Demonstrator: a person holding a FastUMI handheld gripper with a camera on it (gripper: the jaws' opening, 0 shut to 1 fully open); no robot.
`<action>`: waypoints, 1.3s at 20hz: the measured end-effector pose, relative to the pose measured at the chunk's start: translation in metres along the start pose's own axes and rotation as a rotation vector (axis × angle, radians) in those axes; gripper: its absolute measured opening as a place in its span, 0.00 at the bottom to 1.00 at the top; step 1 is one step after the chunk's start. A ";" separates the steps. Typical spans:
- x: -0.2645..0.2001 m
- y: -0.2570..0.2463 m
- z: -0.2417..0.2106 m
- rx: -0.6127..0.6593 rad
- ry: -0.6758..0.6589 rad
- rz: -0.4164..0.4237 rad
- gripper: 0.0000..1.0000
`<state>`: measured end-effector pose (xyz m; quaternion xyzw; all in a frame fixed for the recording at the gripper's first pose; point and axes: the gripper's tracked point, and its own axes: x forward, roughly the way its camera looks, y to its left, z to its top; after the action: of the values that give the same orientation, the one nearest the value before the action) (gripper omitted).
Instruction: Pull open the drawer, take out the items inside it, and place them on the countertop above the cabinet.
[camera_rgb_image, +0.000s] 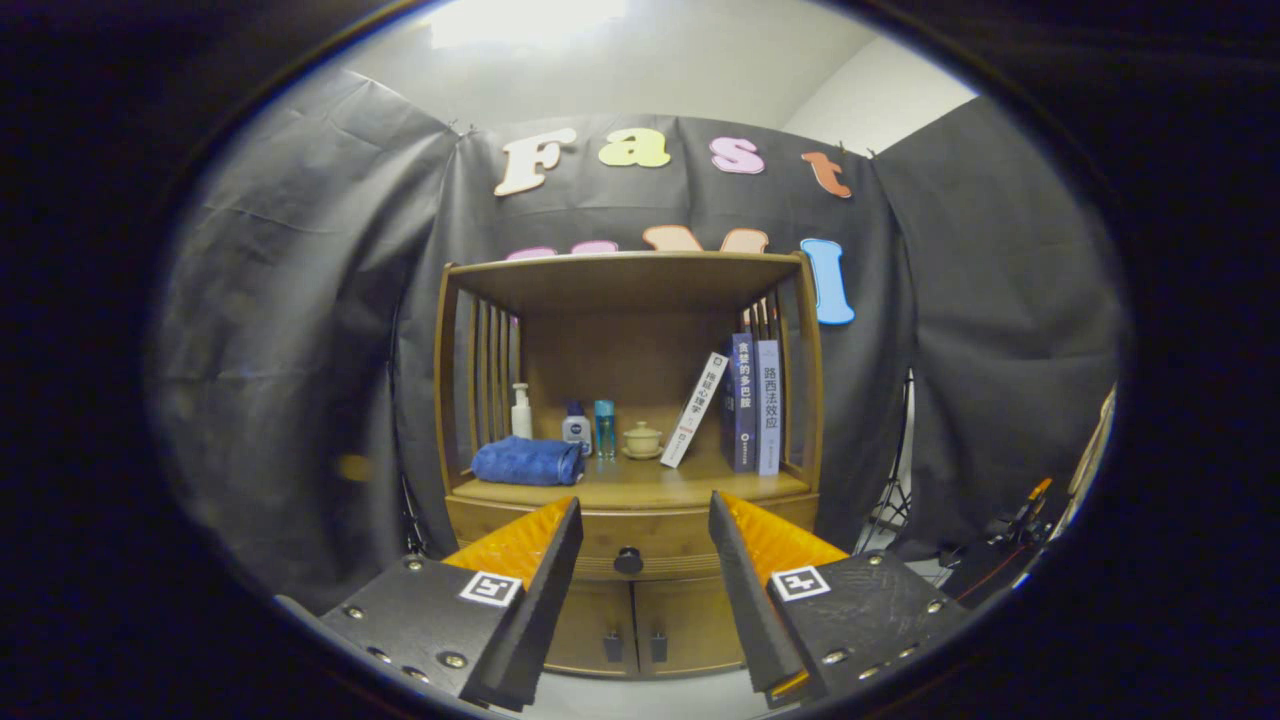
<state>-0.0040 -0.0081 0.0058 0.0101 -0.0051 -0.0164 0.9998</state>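
While it sits flush in the front of the wooden cabinet (630, 470), the drawer (640, 540) is closed, a wide flat panel of warm brown wood with a small round dark knob (628, 561) at its middle. Below it are two plain wooden doors (640, 625) with small dark handles. Above it, the countertop (620, 492) is a smooth wooden shelf under a slatted-sided hutch. On it lie a rolled blue towel (528, 462) of soft pile, a white pump bottle (521, 411), a small squat bottle (576, 427), a slim clear blue bottle (604, 428), a rounded cream lidded cup (642, 439), a leaning white book (693, 409) and two upright blue books (753, 405). The hand-held gripper (640, 535) is released, its ridged wedge-shaped fingers (540, 545) spread wide, holding nothing, well short of the cabinet; the knob shows between them.
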 end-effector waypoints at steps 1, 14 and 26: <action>0.001 0.000 -0.002 0.002 0.003 -0.002 0.76; 0.095 0.002 -0.081 0.044 0.138 -0.052 0.76; 0.204 0.021 -0.207 0.057 0.382 0.017 0.67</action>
<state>0.2028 0.0100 -0.1983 0.0415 0.1845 -0.0057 0.9819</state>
